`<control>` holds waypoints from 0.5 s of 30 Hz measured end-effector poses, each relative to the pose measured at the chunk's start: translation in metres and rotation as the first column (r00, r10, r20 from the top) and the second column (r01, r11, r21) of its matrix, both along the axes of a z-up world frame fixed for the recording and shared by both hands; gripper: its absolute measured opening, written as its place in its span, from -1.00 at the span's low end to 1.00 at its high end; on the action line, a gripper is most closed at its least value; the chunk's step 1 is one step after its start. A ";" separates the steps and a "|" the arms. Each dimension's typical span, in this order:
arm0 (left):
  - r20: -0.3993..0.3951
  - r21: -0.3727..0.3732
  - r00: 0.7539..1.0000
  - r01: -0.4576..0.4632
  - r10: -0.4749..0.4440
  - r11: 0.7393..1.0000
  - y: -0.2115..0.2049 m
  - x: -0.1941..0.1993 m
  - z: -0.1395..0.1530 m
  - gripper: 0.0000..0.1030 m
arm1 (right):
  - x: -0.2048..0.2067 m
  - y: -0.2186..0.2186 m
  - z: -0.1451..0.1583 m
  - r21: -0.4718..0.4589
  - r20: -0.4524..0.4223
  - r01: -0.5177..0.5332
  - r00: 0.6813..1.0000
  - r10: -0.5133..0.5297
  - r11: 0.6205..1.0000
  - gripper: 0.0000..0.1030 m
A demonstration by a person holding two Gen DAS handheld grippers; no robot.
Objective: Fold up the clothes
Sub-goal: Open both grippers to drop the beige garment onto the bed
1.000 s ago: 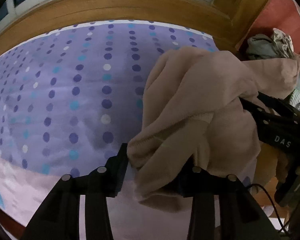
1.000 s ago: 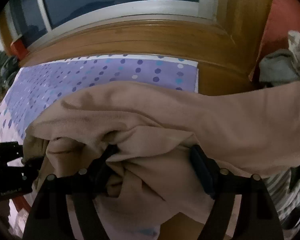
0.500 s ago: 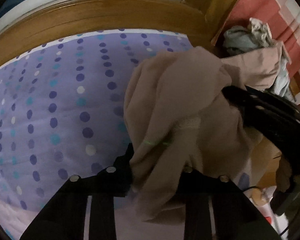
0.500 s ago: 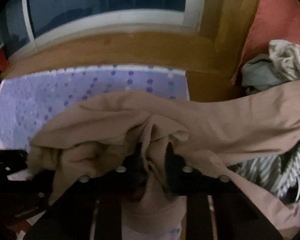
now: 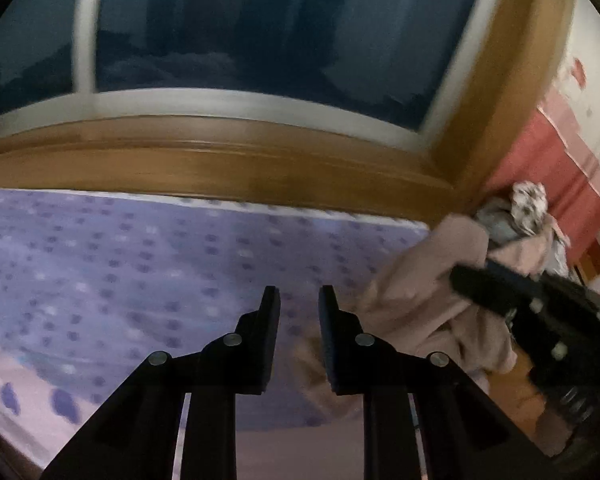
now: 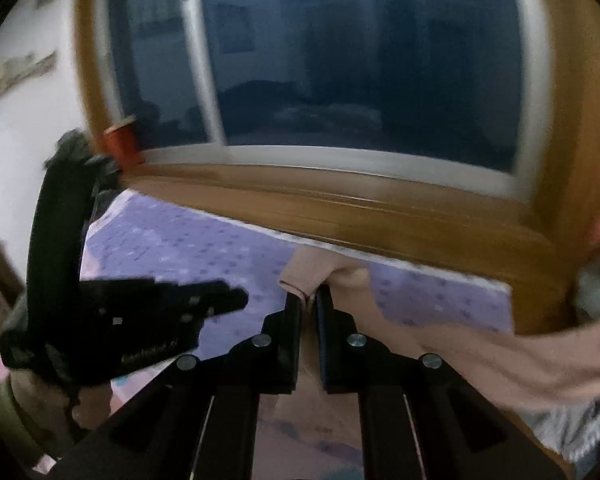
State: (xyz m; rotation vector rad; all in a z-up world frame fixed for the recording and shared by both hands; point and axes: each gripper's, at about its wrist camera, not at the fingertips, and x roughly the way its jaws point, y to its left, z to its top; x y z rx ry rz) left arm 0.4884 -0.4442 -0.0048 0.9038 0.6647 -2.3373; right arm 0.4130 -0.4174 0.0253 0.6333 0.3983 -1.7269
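Over the purple dotted bedsheet (image 5: 140, 264), the beige garment (image 6: 480, 356) is hanging from the right gripper (image 6: 309, 304), whose jaws are closing, clamped on a fold of it. Cloth is trailing off to the R toward a clothes pile (image 5: 520, 216). The left gripper (image 5: 299, 300) is closing too, jaws narrow w/ nothing between them; garment is just beside its R finger. Faint writing on the L gripper body in the right wrist view, too blurred to read. Wooden window frame (image 5: 220, 164) is sitting behind the bed.
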 end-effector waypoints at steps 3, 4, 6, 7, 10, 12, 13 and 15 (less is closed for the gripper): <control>0.034 0.034 0.999 -0.036 0.035 0.999 -0.011 0.022 -0.013 -0.61 | 0.024 -0.026 -0.022 0.072 -0.003 -0.027 1.000 0.027 0.997 -0.86; 0.039 0.055 0.999 -0.039 0.037 0.998 -0.013 0.028 -0.019 -0.61 | 0.029 -0.033 -0.033 0.102 0.006 -0.028 1.000 0.028 0.994 -0.86; 0.047 0.100 0.998 -0.035 0.031 0.994 -0.016 0.040 -0.031 -0.59 | 0.039 -0.044 -0.055 0.161 0.022 -0.026 1.000 0.023 0.987 -0.80; 0.052 0.116 0.998 -0.030 0.025 0.993 -0.017 0.043 -0.036 -0.57 | 0.043 -0.048 -0.067 0.190 0.028 -0.021 0.999 0.016 0.982 -0.79; 0.074 0.146 0.997 -0.007 -0.004 0.989 -0.010 0.048 -0.047 -0.56 | 0.046 -0.040 -0.081 0.217 0.042 -0.021 0.999 0.012 0.976 -0.66; 0.076 0.159 0.996 0.032 -0.044 0.987 -0.004 0.048 -0.048 -0.56 | 0.056 -0.028 -0.078 0.196 0.043 -0.015 0.999 0.006 0.981 -0.33; 0.069 0.162 0.995 0.058 -0.070 0.985 -0.001 0.046 -0.048 -0.53 | 0.056 -0.019 -0.075 0.182 0.049 0.003 0.999 -0.012 0.983 -0.23; 0.035 0.146 0.990 0.133 -0.139 0.980 0.009 0.042 -0.043 -0.28 | 0.053 0.002 -0.067 0.153 0.065 0.047 0.996 -0.058 0.987 0.04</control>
